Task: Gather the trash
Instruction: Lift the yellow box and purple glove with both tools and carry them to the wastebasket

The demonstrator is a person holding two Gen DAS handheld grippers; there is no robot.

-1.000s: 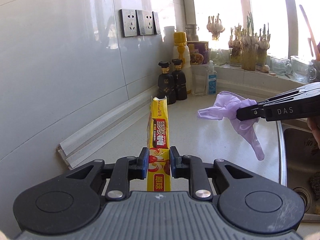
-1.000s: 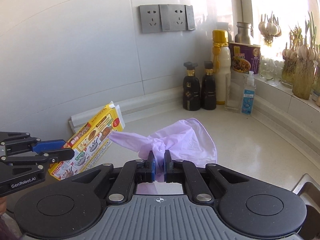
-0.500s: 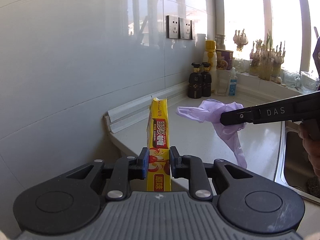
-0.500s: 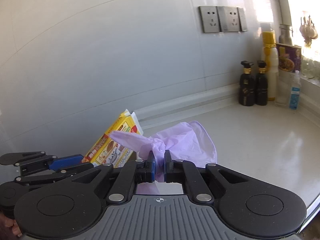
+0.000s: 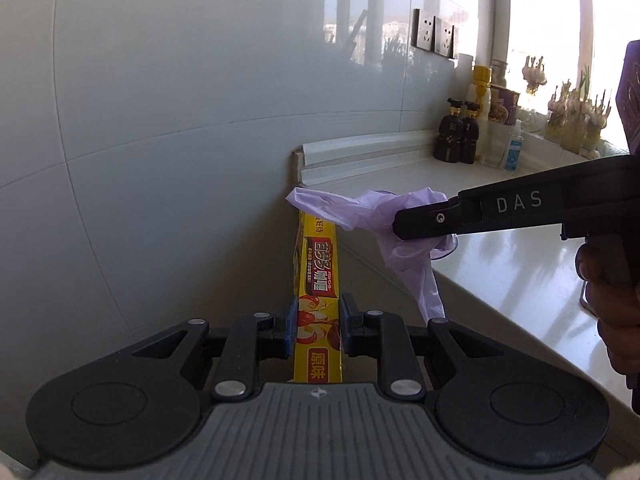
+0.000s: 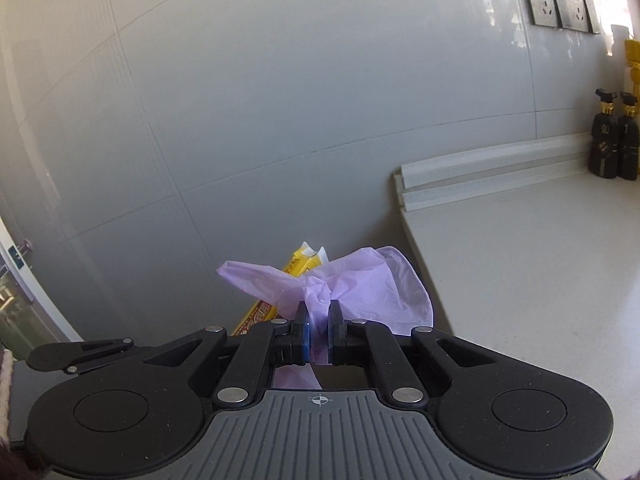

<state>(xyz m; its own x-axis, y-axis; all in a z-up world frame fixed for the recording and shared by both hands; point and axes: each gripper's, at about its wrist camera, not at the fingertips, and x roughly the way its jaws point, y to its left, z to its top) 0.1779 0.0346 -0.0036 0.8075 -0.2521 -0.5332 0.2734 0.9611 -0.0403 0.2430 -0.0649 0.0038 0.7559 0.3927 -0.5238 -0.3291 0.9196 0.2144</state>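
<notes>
Two hand-held grippers are carrying trash past the end of the tabletop (image 5: 500,264). The left hand-held gripper (image 5: 318,330) is clamping a yellow food box (image 5: 318,276) upright between its blue pads, the box standing straight ahead of it. The right hand-held gripper (image 6: 318,336) is pinching a crumpled purple plastic glove (image 6: 360,288) tightly, the glove bunching out ahead of its closed fingers and drooping below them. In the left wrist view the right hand-held gripper is reaching in from the right, with the glove now hanging just above and to the right of the box top; a second ago it was hanging well off to the right, over the tabletop beside the sink. Both grips are staying unchanged. The background is sliding sideways: the wall sockets (image 5: 434,36), the two dark bottles (image 5: 458,136) and the windowsill plants (image 5: 580,120), which were filling the scene ahead earlier, are now sitting far off to the right. Grey wall tile (image 6: 240,120) is filling the space ahead of both grippers, and the tabletop's end edge is now lying to the right of the carried things. A hand (image 5: 616,308) is gripping the right tool's handle.
</notes>
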